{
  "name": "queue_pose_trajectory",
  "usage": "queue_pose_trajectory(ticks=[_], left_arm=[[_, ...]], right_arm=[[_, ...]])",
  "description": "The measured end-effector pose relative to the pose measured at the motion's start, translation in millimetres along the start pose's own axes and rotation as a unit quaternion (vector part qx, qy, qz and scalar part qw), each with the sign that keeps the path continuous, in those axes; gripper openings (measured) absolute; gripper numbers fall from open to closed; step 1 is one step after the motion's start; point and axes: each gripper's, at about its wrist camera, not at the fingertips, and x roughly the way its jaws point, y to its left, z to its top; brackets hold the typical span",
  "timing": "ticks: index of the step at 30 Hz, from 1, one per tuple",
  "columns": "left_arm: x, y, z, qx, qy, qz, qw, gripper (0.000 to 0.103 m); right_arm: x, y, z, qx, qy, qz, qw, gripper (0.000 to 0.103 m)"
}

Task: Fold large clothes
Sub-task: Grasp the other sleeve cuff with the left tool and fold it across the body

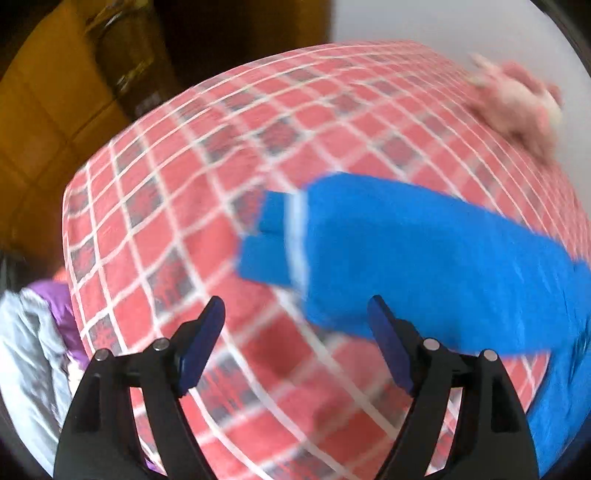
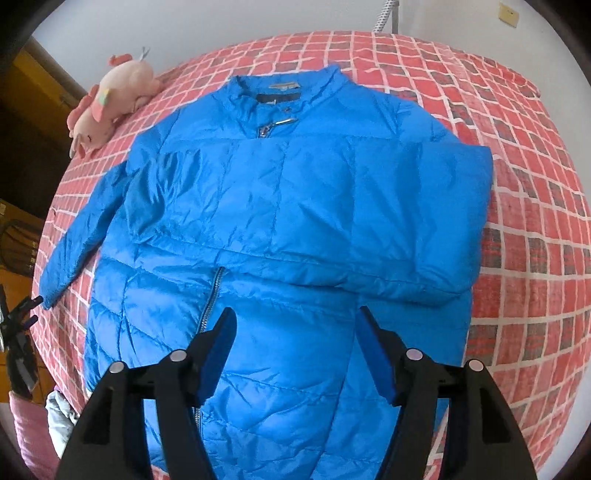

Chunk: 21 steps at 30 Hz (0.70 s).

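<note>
A blue puffer jacket (image 2: 280, 206) lies flat, front up, on a bed with a red checked cover (image 2: 535, 221), its collar at the far side. One sleeve (image 2: 424, 229) is folded across the chest. The other sleeve (image 2: 77, 240) stretches out towards the bed's left edge. My right gripper (image 2: 295, 325) hangs open above the jacket's lower part, beside the zip, holding nothing. In the blurred left wrist view the outstretched sleeve (image 1: 406, 258) ends in a cuff (image 1: 269, 247). My left gripper (image 1: 295, 317) is open and empty just short of that cuff, over the bed cover (image 1: 155, 206).
A pink plush toy (image 2: 110, 99) lies at the bed's far left corner, next to the jacket's shoulder. Grey and purple clothes (image 1: 40, 332) are heaped off the bed's left side. Brown wooden furniture (image 1: 55, 92) stands beyond. A white wall (image 2: 221, 22) runs behind the bed.
</note>
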Motion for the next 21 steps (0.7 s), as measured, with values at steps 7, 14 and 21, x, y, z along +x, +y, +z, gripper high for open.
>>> queue_pose_trajectory(ticks=[7,14,21], left_arm=[[37,11,30,-0.038,0.03,-0.052,0.9975,0.085],[52,14,30,-0.082,0.04,-0.108,0.99,0.063],[14,5,21,-0.094,0.002,-0.149,0.9844,0.026]], right_arm=[[3,-2,-5,0.003,0.006,-0.018,1.0,0.067],[3,-11,-8,0.015,0.01,-0.022,1.0,0.067],[3,-18,-9,0.022,0.009,-0.018,1.0,0.067]])
